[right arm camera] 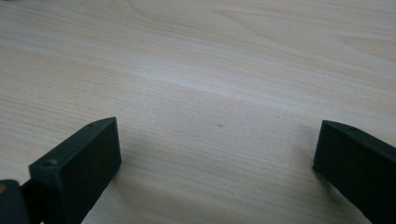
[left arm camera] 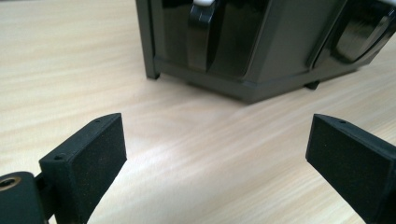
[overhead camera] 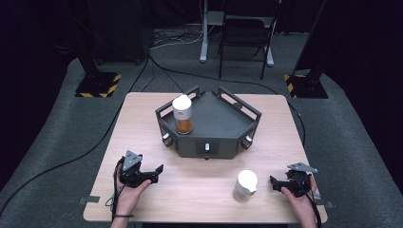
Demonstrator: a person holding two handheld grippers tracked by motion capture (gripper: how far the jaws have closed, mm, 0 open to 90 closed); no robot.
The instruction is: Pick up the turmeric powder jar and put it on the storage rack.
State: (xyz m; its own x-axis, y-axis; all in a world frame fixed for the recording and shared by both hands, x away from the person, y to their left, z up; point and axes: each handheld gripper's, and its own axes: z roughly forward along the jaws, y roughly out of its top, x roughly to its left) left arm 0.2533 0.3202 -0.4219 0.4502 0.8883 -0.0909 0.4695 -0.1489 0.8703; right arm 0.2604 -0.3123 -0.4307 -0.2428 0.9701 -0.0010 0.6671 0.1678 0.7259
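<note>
A dark grey many-sided tray (overhead camera: 223,135) sits at the middle back of the wooden table (overhead camera: 199,194). Inside it, at the left, stands a jar (overhead camera: 182,114) with a white lid and orange contents. A white container (overhead camera: 245,185) stands on the table at the front right. My left gripper (overhead camera: 156,173) rests low at the front left, pointing right towards the tray, open with nothing between its fingers. In the left gripper view its jaws (left arm camera: 215,135) stand wide before the tray's wall (left arm camera: 280,51). My right gripper (overhead camera: 274,184) is just right of the white container, open over bare wood (right arm camera: 217,140).
Small knobs (overhead camera: 206,147) line the tray's front faces. Behind the table are a chair (overhead camera: 244,33), a desk leg (overhead camera: 204,38), floor cables and two stands with yellow-black bases (overhead camera: 97,85). A cable trails from each gripper over the table's front edge.
</note>
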